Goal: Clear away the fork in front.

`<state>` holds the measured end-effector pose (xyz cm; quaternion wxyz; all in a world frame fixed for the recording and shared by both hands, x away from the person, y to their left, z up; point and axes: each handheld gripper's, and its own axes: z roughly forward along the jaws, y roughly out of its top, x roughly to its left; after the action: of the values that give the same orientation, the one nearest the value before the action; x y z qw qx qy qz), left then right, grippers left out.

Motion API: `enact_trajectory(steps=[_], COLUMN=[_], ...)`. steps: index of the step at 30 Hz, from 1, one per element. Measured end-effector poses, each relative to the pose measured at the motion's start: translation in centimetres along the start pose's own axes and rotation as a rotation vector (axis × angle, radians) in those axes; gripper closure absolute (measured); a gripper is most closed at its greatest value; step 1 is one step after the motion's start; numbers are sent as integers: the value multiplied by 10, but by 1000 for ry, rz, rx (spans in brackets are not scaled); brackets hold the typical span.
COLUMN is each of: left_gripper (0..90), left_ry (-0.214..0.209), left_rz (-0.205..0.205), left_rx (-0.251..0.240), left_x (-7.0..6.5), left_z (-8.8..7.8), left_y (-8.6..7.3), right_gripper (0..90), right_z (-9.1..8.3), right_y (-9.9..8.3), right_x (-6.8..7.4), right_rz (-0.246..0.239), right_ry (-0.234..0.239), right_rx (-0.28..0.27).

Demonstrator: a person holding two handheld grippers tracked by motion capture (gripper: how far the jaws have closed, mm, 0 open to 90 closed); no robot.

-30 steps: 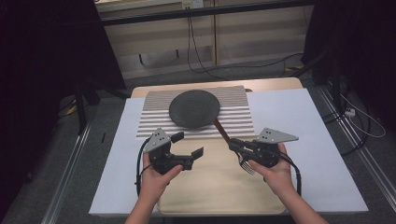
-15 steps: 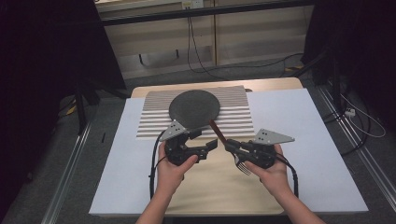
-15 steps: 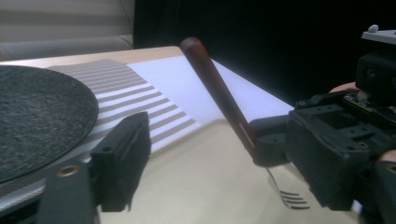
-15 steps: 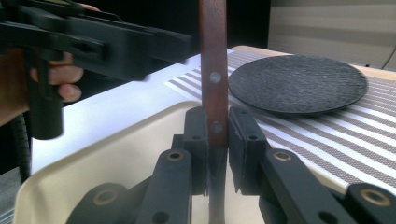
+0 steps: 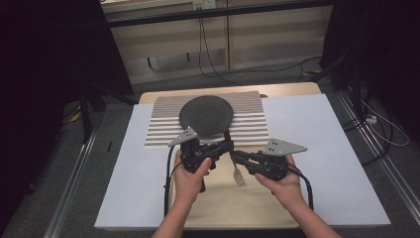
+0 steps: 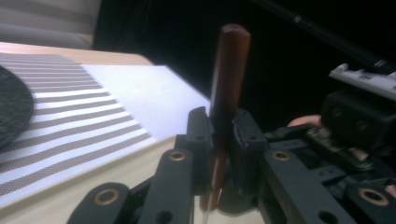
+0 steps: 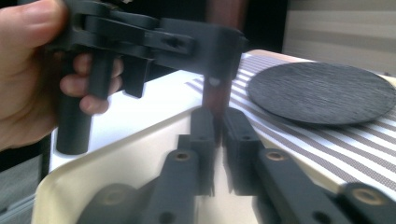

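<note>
Above table (image 5: pixel 317 148), fork (image 5: pixel 233 158) between jaws

A round dark grey mat (image 5: pixel 206 115) lies flat on a striped placemat (image 5: pixel 252 130) at the far middle of the table. The striped placemat rests partly on a white sheet (image 5: pixel 317 144) that covers most of the tabletop, with a cream board (image 5: pixel 223 203) lying at the near edge. Black cables (image 5: pixel 213 59) run across the grey floor beyond the table.
</note>
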<state>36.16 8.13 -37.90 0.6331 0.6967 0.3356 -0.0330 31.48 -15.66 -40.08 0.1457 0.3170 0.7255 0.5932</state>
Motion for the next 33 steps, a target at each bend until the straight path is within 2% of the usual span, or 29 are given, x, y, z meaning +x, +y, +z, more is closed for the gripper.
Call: enact_trajectory(steps=[1,2,3,5,9,10,13,14,15,16,17,18,24,29,30,33], left_gripper=[809,810,810,810,810,810,810,810,810,810,810,810,810,810,810,810], left_ry=[0,-28,-30,-41,-34,-23,-17,-10,-10,-3,-3,4,26,24,11,16], left_rz=[0,-22,-22,-22,-8,-3,-3,-4,-4,-6,-6,-7,-23,-41,-57,-57], left_rx=[0,5,9,17,34,44,49,59,59,77,77,83,114,133,150,170], left_x=[0,4,5,6,8,11,14,18,18,22,22,25,37,42,46,48], left_z=[0,-4,-7,-13,-22,-29,-36,-43,-43,-50,-50,-55,-78,-87,-91,-93], left_y=[0,1,2,5,8,9,9,10,10,10,10,10,9,9,8,7], right_gripper=[831,777,727,717,655,596,485,448,448,412,412,385,322,295,293,287], right_z=[0,-1,-2,-5,-10,-13,-16,-17,-17,-19,-19,-21,-24,-28,-29,-31], right_y=[0,1,2,3,2,-1,-3,-5,-5,-7,-7,-9,-15,-17,-17,-18], right_x=[0,2,3,2,-2,-6,-11,-12,-12,-15,-15,-17,-19,-22,-23,-24], right_rz=[0,-8,-24,-26,-18,-12,-1,-7,-7,-14,-14,-18,-27,-21,-23,-19], right_ry=[0,9,-3,-14,-41,-64,-86,-103,-103,-120,-120,-139,-157,-173,-179,-182], right_rx=[0,0,-1,1,-5,-8,-3,-2,-2,7,7,5,15,12,8,6])
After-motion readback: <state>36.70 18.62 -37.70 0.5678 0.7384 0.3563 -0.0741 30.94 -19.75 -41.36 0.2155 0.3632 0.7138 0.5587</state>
